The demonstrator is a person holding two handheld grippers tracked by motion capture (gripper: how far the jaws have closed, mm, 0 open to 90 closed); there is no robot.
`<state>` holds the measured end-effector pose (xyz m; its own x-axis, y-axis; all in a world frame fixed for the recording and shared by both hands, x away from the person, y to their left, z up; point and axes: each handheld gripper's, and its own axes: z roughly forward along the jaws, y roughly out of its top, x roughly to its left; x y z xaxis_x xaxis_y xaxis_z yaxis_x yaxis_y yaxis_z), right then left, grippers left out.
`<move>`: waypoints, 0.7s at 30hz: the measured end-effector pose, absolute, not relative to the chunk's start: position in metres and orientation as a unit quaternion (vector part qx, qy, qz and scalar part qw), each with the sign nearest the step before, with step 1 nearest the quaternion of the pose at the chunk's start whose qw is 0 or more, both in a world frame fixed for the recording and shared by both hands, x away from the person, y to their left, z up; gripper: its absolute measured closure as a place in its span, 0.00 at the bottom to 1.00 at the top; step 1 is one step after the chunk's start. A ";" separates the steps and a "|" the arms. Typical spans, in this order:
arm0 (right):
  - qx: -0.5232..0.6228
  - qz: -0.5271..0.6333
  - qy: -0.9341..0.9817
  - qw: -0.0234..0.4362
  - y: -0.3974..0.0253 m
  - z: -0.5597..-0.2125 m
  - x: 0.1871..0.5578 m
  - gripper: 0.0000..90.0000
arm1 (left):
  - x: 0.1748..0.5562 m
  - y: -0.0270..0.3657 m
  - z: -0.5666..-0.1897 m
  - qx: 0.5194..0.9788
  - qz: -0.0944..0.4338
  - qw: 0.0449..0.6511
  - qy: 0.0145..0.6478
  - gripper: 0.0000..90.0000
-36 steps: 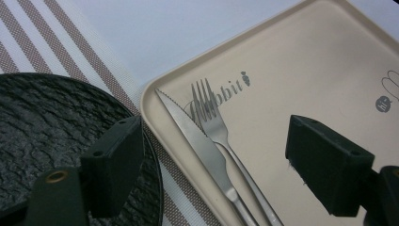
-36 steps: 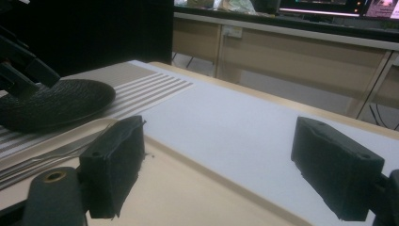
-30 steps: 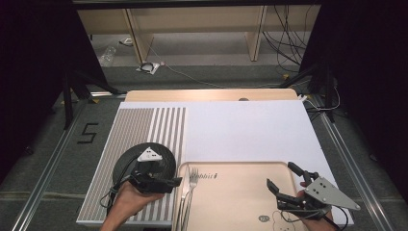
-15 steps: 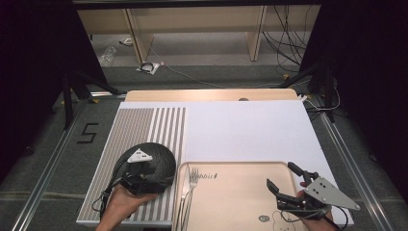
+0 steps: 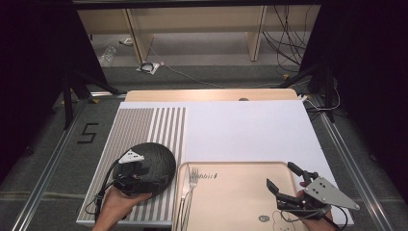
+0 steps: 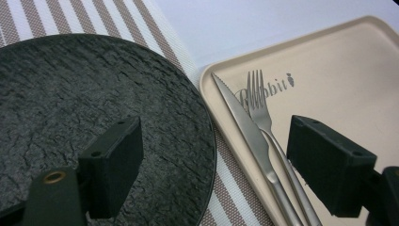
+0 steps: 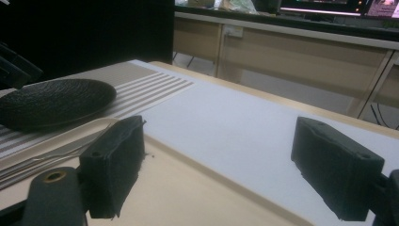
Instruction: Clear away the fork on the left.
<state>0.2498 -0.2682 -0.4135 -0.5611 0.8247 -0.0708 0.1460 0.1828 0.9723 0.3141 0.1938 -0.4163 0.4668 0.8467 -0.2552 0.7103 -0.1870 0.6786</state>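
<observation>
We saw the left gripper (image 5: 137,174) hovering over the near edge of the black plate (image 5: 153,162), which lay on the striped placemat (image 5: 144,127) at the table's left. In the left gripper view its jaws stood wide apart, one over the plate's rough dark surface (image 6: 84,99), the other over the beige tray (image 6: 339,70); nothing sat between them. We could not tell if the jaw touched the plate.

The plate's right rim lay just beside the tray's left edge, apart from it, with placemat stripes showing between. On the tray's left side a knife (image 6: 244,127) and fork (image 6: 261,113) lay side by side, touching or nearly so, the knife nearer the plate. In the high view both ran along the tray's left rim (image 5: 185,192).

The right gripper (image 5: 288,185) hung over the tray's right part, held by the person's right hand (image 5: 312,214). Its jaws were also wide open and empty in the right gripper view, with the tray (image 7: 197,197) below and the white mat (image 7: 244,122) beyond. The plate (image 7: 51,101) showed far off to the left there.
</observation>
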 end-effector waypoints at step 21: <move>0.347 0.538 0.701 0.314 -0.268 -0.414 0.251 0.21 | 0.308 0.215 -0.422 0.742 0.098 0.380 0.544 0.21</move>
